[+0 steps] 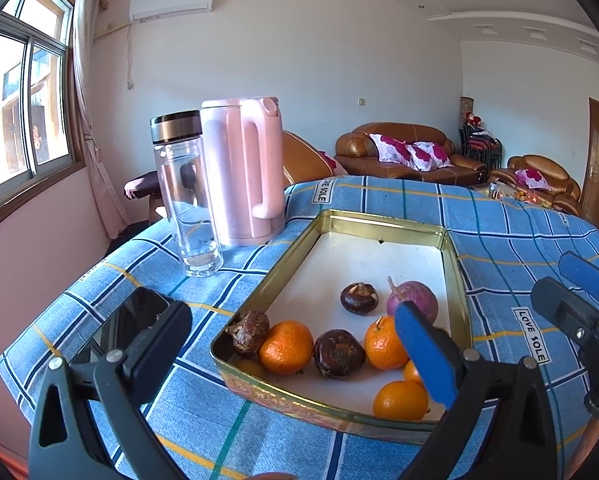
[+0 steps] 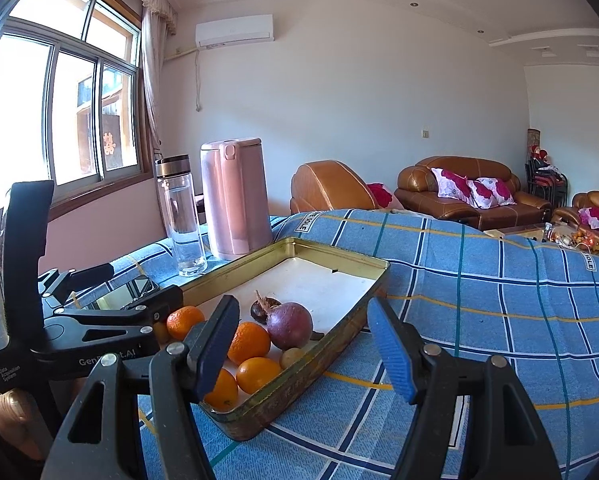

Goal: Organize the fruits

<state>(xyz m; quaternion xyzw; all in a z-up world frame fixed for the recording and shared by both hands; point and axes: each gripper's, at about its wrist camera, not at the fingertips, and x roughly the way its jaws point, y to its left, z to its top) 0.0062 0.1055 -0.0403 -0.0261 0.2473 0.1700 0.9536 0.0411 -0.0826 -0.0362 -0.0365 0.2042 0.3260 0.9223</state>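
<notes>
Both grippers, left [image 1: 299,344] and right [image 2: 303,344], hover with jaws apart over the fruit tin [image 1: 457,280].

A blue plaid tablecloth [image 1: 499,240] covers the table, carrying a gold tin tray [image 1: 457,280], pink kettle [image 1: 241,172], glass bottle [image 1: 187,196] and a phone [image 1: 139,312].

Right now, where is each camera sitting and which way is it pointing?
Left wrist: rides the left claw, low at the tin's near end, facing the far sofa; its own open fingers show, and the right claw's tips at right.
Right wrist: rides the right claw, right of the tin, facing the same way; own open fingers, left claw at left.
Shared: tin of oranges, pink kettle, bottle, checked cloth.
</notes>
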